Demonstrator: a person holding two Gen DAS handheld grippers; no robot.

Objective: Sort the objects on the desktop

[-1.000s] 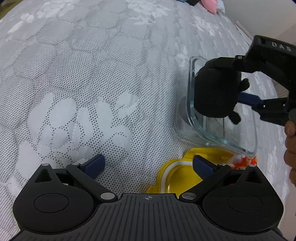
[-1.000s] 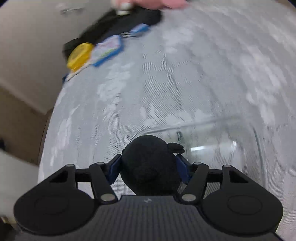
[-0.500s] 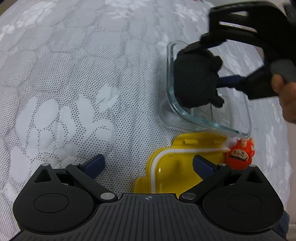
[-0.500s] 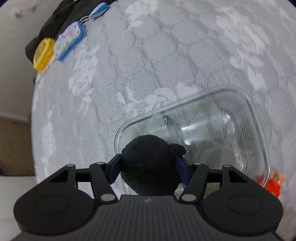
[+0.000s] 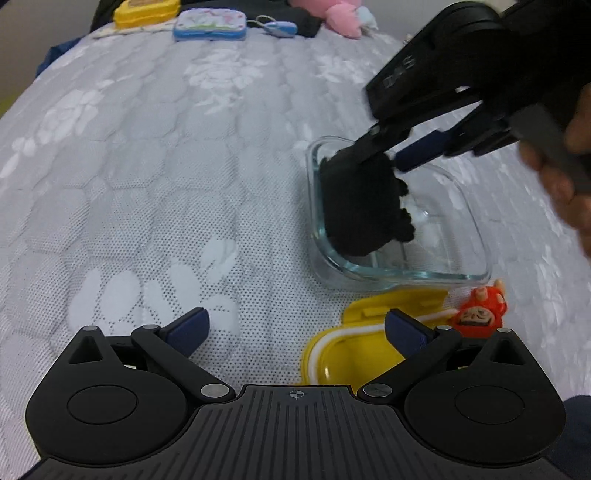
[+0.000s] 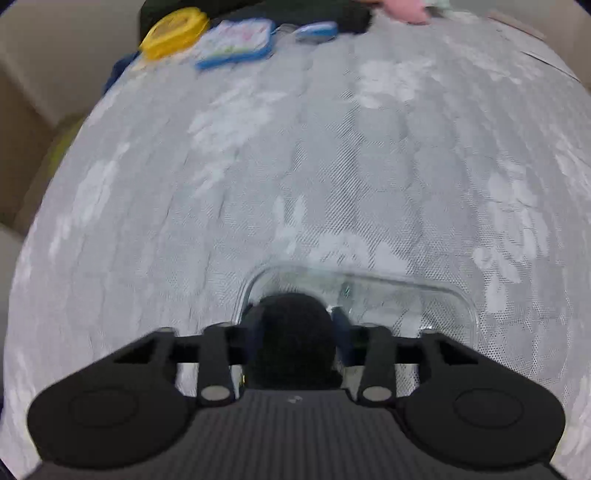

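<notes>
Left wrist: left tool (image 5: 295,326) spread, nothing between its fingers, over bare quilted bed (image 5: 147,184). Yellow lid (image 5: 354,350) at near edge. Right tool (image 5: 384,157) holds black plush (image 5: 364,206) inside glass container (image 5: 476,254).

Right wrist: right tool (image 6: 293,334) closing, pinching black plush (image 6: 293,332) by container's (image 6: 458,299) near-left rim; open bed beyond.

This is looking like a bedroom in a home. Everything is lying on a bed: a grey quilted mattress (image 5: 155,177) with white flower patterns is filling both views and curving away at its edges. Along its far edge, household bits are sitting in a row: a yellow box (image 5: 146,13), a blue-rimmed case (image 5: 209,24) and a pink soft toy (image 5: 341,16). Nearer, a glass dish (image 5: 476,236), a yellow lid (image 5: 351,354) and a small red figurine (image 5: 478,314) are resting on the mattress. Plain beige walls (image 6: 48,48) are showing beyond the bed's far corner.
</notes>
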